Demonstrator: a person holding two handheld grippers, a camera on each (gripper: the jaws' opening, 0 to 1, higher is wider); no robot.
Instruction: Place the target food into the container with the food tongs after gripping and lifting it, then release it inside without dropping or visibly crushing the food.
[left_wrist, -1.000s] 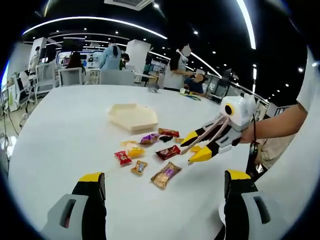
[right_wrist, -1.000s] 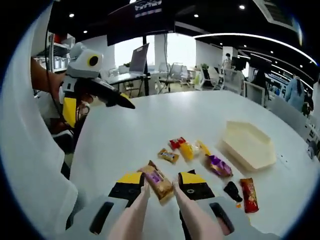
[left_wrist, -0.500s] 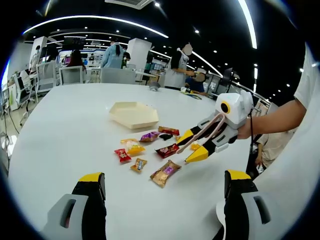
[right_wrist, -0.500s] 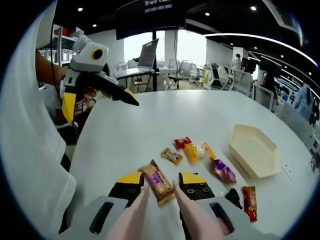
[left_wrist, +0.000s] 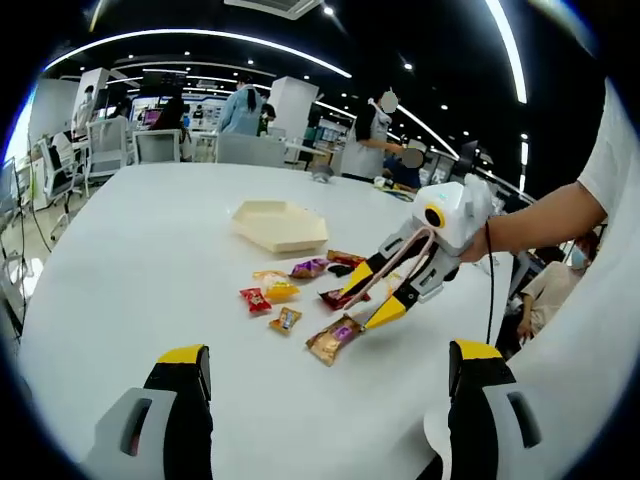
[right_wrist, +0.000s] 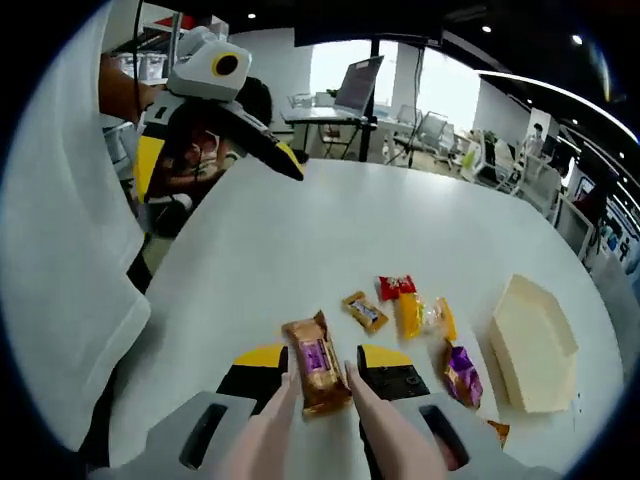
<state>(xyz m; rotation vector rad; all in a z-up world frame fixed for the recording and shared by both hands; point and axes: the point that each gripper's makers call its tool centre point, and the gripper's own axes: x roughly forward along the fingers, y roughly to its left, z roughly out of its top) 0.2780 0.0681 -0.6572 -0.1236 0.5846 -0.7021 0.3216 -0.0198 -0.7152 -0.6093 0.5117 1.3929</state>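
Note:
A brown snack packet (right_wrist: 315, 362) with a purple label sits between the tips of pink food tongs (right_wrist: 272, 432), which my right gripper (right_wrist: 325, 362) is shut on. In the left gripper view the same packet (left_wrist: 335, 338) lies at the yellow tips of the right gripper (left_wrist: 372, 297); I cannot tell if it is off the table. The cream hexagonal container (left_wrist: 280, 225) stands behind the sweets, at the right (right_wrist: 535, 345) in the right gripper view. My left gripper (left_wrist: 327, 362) is open and holds nothing; it hovers at the far left (right_wrist: 285, 160).
Several wrapped sweets lie between packet and container: a red one (left_wrist: 254, 299), a yellow one (left_wrist: 277, 288), a purple one (left_wrist: 308, 268), a small orange one (right_wrist: 365, 311). The white table (left_wrist: 130, 240) spreads wide on the left. People sit at desks beyond it.
In the left gripper view the right gripper with the tongs has come left and down onto the brown packet. Both cameras have shifted; the sweets and container stay put.

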